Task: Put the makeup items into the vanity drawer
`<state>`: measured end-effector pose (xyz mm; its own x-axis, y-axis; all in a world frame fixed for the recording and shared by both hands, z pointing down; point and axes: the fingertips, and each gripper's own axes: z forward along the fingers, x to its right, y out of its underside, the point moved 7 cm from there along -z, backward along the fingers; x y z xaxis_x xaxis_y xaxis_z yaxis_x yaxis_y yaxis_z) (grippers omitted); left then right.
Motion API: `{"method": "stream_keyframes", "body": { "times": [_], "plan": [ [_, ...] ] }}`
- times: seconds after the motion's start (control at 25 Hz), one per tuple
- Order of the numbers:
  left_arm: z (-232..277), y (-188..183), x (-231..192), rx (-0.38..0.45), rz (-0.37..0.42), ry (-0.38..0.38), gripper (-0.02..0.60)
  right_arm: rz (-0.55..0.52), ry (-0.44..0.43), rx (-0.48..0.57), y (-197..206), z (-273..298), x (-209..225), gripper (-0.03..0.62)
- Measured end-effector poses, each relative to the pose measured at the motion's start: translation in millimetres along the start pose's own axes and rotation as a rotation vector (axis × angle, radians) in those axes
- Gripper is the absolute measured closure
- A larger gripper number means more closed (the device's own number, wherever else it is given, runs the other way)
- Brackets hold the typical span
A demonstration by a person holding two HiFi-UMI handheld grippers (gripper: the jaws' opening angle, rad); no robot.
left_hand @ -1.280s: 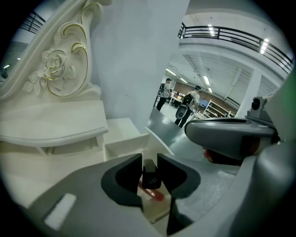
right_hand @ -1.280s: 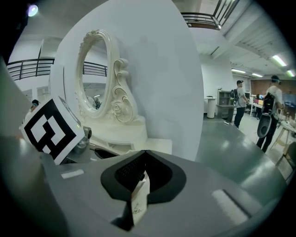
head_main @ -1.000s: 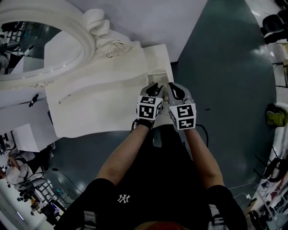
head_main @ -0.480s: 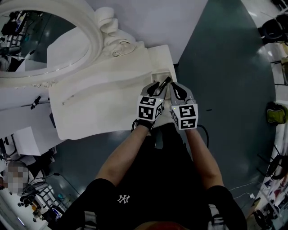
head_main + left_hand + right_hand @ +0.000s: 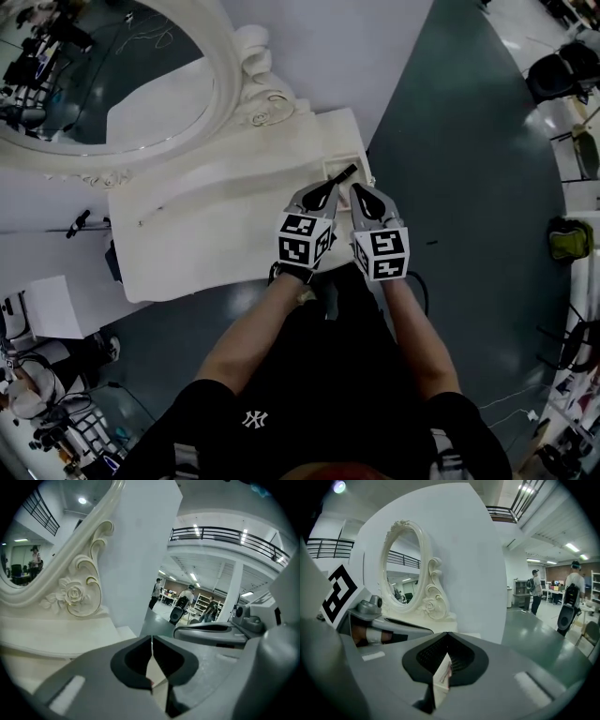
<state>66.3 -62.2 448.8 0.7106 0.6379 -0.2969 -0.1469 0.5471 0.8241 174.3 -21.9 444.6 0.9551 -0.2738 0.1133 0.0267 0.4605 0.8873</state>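
Observation:
The white vanity [image 5: 216,216] has a small open drawer [image 5: 345,166] at its right end. Both grippers hang side by side just in front of the drawer. My left gripper [image 5: 324,190] has its jaws meeting tip to tip [image 5: 151,641]. A slim dark makeup stick [image 5: 343,174] slants from its tip over the drawer; I cannot tell whether the jaws hold it. My right gripper [image 5: 364,192] is shut too [image 5: 447,634]. Through the hollow behind each pair of tips shows a pale surface with a small red mark [image 5: 441,677].
An oval mirror [image 5: 103,84] in a carved white frame stands at the vanity's back, against a white wall panel [image 5: 347,47]. Green floor [image 5: 469,187] lies to the right. Cluttered desks and cables [image 5: 37,375] sit at the far left. People stand far off [image 5: 573,592].
Both grippers have stayed side by side at the drawer. The dark stick now shows longer past the left gripper's tip than one second ago. The head view has shifted slightly.

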Motion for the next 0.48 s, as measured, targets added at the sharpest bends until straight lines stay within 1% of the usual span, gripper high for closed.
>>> {"method": "stream_keyframes", "body": {
  "times": [0.12, 0.48],
  "plan": [
    [-22.6, -7.1, -2.4, 0.036, 0.012, 0.009, 0.58, -0.001, -0.006, 0.014, -4.4, -6.4, -15.2, 0.569],
    [-91.7, -29.1, -4.3, 0.151, 0.016, 0.03, 0.58, -0.001, -0.044, 0.068, -30.9, -28.8, -58.2, 0.569]
  ]
}}
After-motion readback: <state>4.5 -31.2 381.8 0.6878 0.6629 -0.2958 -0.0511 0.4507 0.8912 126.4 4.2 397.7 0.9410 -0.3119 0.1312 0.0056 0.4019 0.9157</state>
